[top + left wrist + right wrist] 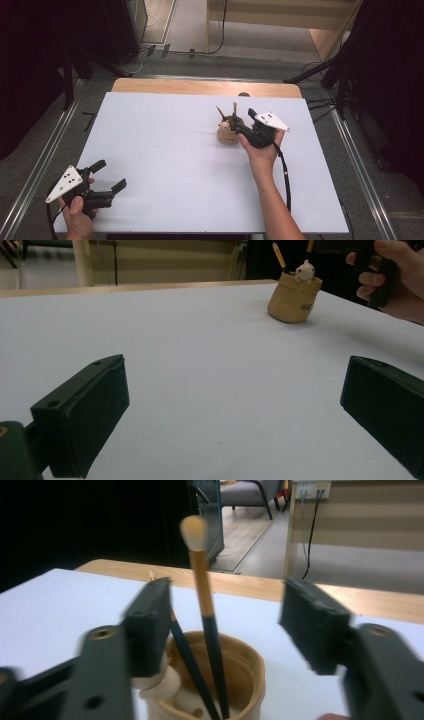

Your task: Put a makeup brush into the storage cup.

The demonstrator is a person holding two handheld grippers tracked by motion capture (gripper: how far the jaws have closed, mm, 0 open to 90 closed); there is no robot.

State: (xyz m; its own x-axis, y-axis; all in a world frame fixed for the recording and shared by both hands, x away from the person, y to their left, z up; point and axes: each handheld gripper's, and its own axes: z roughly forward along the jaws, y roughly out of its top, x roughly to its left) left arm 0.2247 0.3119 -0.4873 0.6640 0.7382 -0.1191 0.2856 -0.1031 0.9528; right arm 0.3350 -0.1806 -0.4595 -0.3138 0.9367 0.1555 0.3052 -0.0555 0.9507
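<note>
Right tool (227, 625) jaws apart, straddling brush (206, 600) standing in tan cup (229, 132) directly beneath. Lift straight clear (avoid knocking handle). Left tool (111, 176) apart, idle over desk (165, 150).

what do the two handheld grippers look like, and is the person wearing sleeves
Both the left gripper and the right gripper are black, each with two flat rectangular jaws on arms with round screw holes. Each carries a white three-cornered plate on top with small dark dots on it. A black cable trails from the right gripper along the forearm. Both forearms are bare; no sleeves are in view.
</note>
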